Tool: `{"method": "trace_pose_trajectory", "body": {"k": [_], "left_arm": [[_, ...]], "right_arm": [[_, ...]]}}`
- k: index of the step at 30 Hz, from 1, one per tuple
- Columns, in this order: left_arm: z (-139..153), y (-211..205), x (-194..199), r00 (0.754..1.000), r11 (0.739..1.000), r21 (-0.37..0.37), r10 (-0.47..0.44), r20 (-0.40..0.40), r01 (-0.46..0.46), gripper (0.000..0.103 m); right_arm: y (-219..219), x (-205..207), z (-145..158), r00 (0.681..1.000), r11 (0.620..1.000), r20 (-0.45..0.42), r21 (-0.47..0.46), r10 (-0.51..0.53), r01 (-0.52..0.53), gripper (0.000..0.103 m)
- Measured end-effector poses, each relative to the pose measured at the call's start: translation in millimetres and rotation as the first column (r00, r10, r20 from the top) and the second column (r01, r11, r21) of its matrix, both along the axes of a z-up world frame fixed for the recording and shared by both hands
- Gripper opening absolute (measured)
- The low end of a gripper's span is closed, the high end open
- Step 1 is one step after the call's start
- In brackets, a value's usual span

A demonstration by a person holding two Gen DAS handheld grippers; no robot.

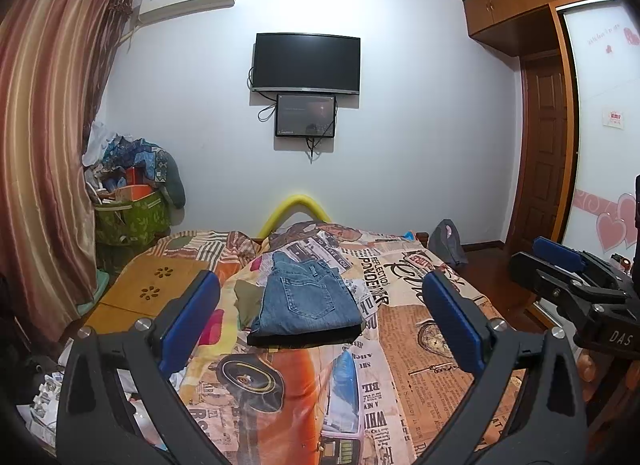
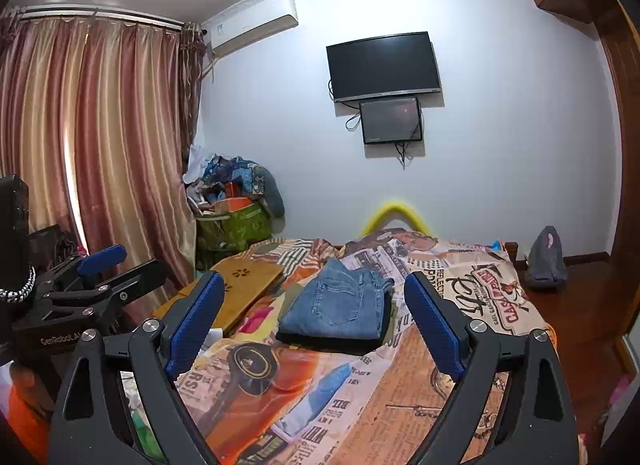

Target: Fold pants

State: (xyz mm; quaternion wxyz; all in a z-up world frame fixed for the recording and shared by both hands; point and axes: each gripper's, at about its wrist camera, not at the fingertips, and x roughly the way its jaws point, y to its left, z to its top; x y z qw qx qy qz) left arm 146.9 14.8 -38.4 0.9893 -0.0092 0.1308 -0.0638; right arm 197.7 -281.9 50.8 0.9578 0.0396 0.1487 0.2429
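Observation:
Blue jeans [image 1: 306, 299] lie folded into a compact rectangle on the printed bedspread [image 1: 420, 345], back pocket up; they also show in the right wrist view [image 2: 340, 305]. My left gripper [image 1: 320, 293] is open and empty, held above the bed short of the jeans. My right gripper [image 2: 314, 293] is open and empty too, held back from the jeans. The right gripper shows at the right edge of the left wrist view [image 1: 560, 265], and the left gripper at the left edge of the right wrist view [image 2: 108, 265].
A wooden board [image 1: 148, 289] lies on the bed's left side. A green bag of clutter [image 1: 128, 217] stands by the curtain [image 1: 44, 125]. A grey bag [image 1: 448, 241] sits on the floor at right. A TV [image 1: 306, 63] hangs on the far wall.

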Motion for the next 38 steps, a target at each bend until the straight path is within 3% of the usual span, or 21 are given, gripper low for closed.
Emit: {"method": "trace_pose_trajectory", "body": {"k": [14,25,38], "left_arm": [[-4.1,0.1,0.6,1.000,1.000,-0.004,-0.029,-0.012,0.028,0.102],[-5.3,-0.6,1.7,1.000,1.000,-0.014,-0.025,-0.018,0.024,0.102],[-5.4,-1.8,0.9,1.000,1.000,-0.014,-0.025,-0.015,0.024,0.102]], "right_arm": [[-0.3,-3.5,-1.5,1.000,1.000,-0.001,-0.007,-0.004,0.004,0.092],[-3.5,-4.3,-1.1,1.000,1.000,0.011,-0.011,-0.028,0.028,0.102],[-5.2,-3.4,-1.4,0.999,0.999,0.003,-0.020,-0.032,0.032,0.102]]}}
